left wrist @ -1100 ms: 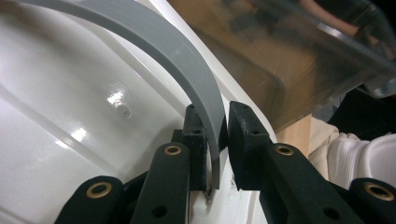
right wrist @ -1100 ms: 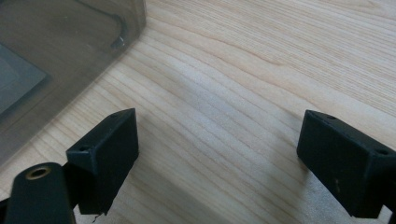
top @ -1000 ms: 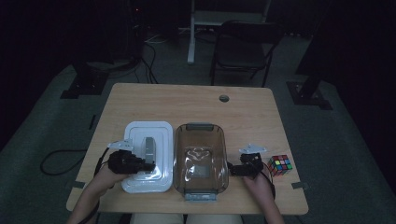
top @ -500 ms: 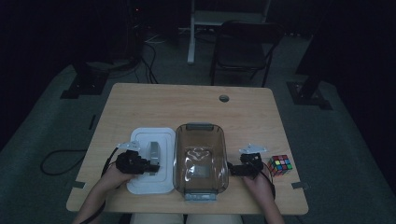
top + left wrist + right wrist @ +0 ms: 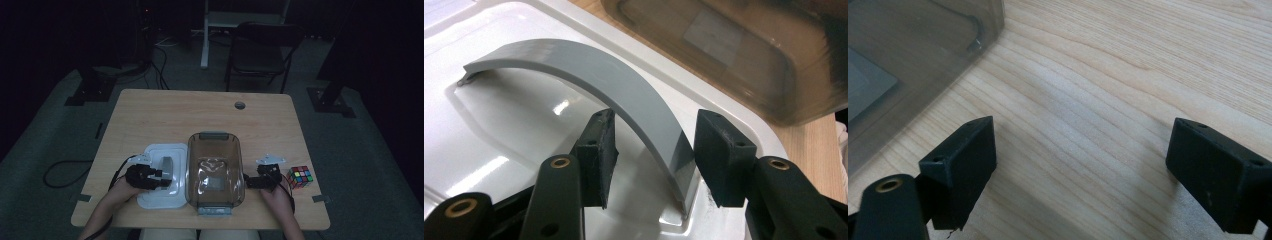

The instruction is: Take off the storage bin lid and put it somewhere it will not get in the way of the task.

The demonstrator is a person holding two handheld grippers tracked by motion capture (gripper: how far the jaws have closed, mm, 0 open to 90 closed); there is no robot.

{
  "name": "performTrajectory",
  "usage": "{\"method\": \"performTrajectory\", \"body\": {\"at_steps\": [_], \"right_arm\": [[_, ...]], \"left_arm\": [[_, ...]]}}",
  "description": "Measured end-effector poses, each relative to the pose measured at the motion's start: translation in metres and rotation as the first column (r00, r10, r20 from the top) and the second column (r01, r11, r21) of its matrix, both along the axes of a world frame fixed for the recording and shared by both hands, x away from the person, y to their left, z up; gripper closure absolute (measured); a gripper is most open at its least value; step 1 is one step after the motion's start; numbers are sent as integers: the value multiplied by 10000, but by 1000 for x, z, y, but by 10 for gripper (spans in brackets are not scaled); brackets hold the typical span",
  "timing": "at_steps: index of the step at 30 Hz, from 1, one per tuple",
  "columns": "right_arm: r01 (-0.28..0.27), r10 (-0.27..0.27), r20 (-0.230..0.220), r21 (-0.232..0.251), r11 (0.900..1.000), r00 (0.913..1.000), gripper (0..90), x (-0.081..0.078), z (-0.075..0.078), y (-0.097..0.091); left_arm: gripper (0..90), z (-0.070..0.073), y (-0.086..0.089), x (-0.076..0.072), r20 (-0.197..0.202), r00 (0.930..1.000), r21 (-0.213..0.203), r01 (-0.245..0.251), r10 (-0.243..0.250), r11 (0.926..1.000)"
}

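Lid (image 5: 162,175), white, lies flat on the bench (image 5: 200,115) just left of the smoky clear container (image 5: 214,172), their long edges touching or nearly so. Its grey arched handle (image 5: 589,85) sits between the pads of my left claw (image 5: 651,150); the jaws have just been opening, and I see a gap on both sides, so nothing is gripped. My right claw (image 5: 1083,160) rests spread wide over bare wood beside the container's right wall, holding nothing. Colour cube (image 5: 299,176) stands near that hand, toward the bench's right edge.
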State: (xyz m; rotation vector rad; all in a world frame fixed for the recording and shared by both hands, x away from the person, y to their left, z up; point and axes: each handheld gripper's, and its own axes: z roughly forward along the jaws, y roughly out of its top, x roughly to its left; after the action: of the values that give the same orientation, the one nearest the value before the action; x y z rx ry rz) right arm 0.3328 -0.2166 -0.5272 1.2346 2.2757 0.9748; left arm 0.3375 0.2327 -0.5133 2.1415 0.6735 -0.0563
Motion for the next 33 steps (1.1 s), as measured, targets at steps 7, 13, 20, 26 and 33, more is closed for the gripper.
{"method": "performTrajectory", "body": {"at_steps": [7, 13, 20, 26, 33], "right_arm": [[-2, 2, 2, -1, 10000, 10000, 125, 0, 0, 0], [0, 0, 1, -1, 10000, 10000, 125, 0, 0, 0], [-1, 1, 0, -2, 10000, 10000, 125, 0, 0, 0], [0, 0, 0, 0, 10000, 10000, 125, 0, 0, 0], [-2, 2, -1, -4, 10000, 10000, 125, 0, 0, 0]], "left_arm": [[389, 4, 10, 2, -137, 9969, -266, -772, 769, 9967], [246, 12, 20, 0, -56, 9919, -540, -1269, 1268, 9904], [13, 14, 32, -3, 70, 9741, 55, -2262, 2262, 9741], [13, 14, 41, -6, 309, 9492, 489, -3143, 3131, 9481], [12, 13, 47, -14, 854, 9086, 1355, -4171, 4089, 8987]]}}
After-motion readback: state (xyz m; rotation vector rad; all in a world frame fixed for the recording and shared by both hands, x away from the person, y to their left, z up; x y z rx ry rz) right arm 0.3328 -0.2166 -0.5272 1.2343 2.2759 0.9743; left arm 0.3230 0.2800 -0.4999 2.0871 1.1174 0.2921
